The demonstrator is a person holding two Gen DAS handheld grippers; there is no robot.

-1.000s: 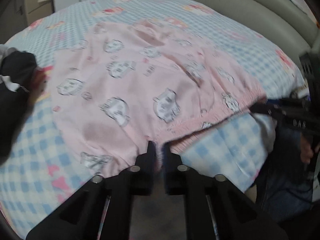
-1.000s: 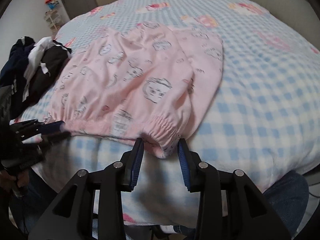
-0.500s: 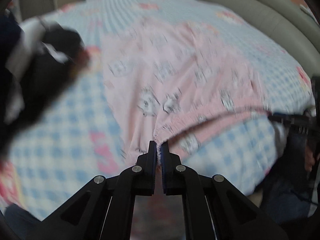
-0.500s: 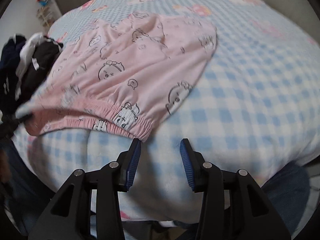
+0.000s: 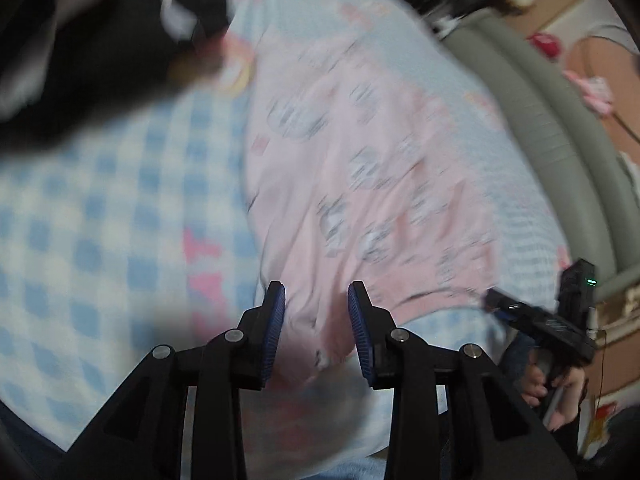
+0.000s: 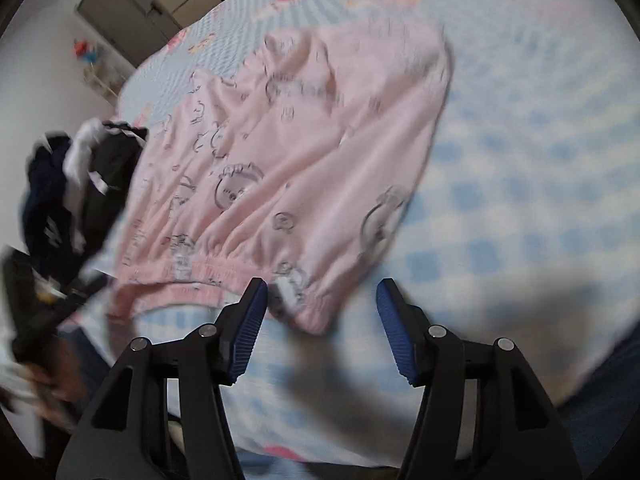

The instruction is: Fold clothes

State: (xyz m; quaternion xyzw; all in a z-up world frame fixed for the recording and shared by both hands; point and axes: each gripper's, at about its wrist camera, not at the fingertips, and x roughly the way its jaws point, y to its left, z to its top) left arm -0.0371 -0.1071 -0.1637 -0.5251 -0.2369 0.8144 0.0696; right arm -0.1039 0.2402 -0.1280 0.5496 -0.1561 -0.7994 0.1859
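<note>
Both tongs, left (image 5: 316,320) and right (image 6: 318,320), gape, released; the soft, light pink garment (image 6: 288,168) seems best pinched at its elastic waistband (image 6: 200,270).

No lettering, label or number can be read anywhere; both views are blurred.

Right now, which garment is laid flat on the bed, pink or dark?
The pink printed garment, spread flat on the checked blanket. The dark clothes sit bunched in a heap at its side.
</note>
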